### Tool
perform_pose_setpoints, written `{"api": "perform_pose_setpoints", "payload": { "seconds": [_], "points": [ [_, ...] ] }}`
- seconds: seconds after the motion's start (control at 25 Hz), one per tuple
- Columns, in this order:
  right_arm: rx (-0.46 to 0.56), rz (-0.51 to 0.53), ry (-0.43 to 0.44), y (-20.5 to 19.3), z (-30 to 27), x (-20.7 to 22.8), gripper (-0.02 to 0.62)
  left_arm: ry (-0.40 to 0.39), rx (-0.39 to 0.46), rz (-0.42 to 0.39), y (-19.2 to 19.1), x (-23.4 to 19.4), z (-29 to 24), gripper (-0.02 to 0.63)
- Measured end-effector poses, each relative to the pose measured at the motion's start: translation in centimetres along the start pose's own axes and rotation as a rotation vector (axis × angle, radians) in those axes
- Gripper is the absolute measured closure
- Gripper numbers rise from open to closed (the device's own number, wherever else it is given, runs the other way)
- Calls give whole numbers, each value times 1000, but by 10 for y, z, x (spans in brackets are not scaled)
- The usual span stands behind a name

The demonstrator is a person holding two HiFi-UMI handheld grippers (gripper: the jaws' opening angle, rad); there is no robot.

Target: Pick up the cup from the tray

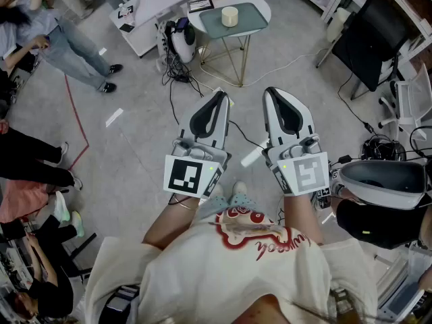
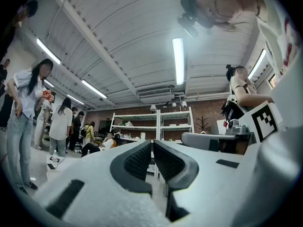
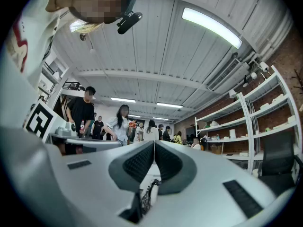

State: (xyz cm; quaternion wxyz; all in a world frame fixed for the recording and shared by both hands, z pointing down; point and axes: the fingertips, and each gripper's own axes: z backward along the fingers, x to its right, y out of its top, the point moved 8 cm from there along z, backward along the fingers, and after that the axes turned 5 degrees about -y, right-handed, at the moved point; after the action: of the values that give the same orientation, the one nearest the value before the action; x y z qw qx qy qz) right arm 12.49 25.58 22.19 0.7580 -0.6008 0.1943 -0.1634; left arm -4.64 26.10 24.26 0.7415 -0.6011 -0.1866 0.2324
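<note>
A cream cup (image 1: pixel 230 16) stands upright on a teal tray (image 1: pixel 253 20), which lies on a small round white table (image 1: pixel 264 1) at the far top of the head view. My left gripper (image 1: pixel 221 94) and right gripper (image 1: pixel 270 91) are held side by side over the floor, well short of the table, tips pointing toward it. Both are shut with nothing between the jaws. In the left gripper view the left gripper (image 2: pixel 152 143) shows its pads closed together, and the right gripper view shows the right gripper (image 3: pixel 154 143) the same way. Both of these views look up at the ceiling, and neither shows the cup.
Cables (image 1: pixel 177 79) and a white device (image 1: pixel 181 42) lie on the floor by the table's thin gold legs (image 1: pixel 233 59). A black chair (image 1: pixel 374 36) stands at the right and a long white table (image 1: pixel 152 5) behind. Several people (image 1: pixel 64 42) stand at the left.
</note>
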Motion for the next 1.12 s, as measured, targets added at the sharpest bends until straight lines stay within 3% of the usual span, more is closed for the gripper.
{"api": "perform_pose_setpoints", "payload": {
  "seconds": [0.64,1.12],
  "points": [
    [40,-44,-5,2,0,2,569,14,2,-5,1,0,2,580],
    [-6,-36,-9,-10,-21,28,569,43,-12,-14,-12,1,-26,580]
  ]
}}
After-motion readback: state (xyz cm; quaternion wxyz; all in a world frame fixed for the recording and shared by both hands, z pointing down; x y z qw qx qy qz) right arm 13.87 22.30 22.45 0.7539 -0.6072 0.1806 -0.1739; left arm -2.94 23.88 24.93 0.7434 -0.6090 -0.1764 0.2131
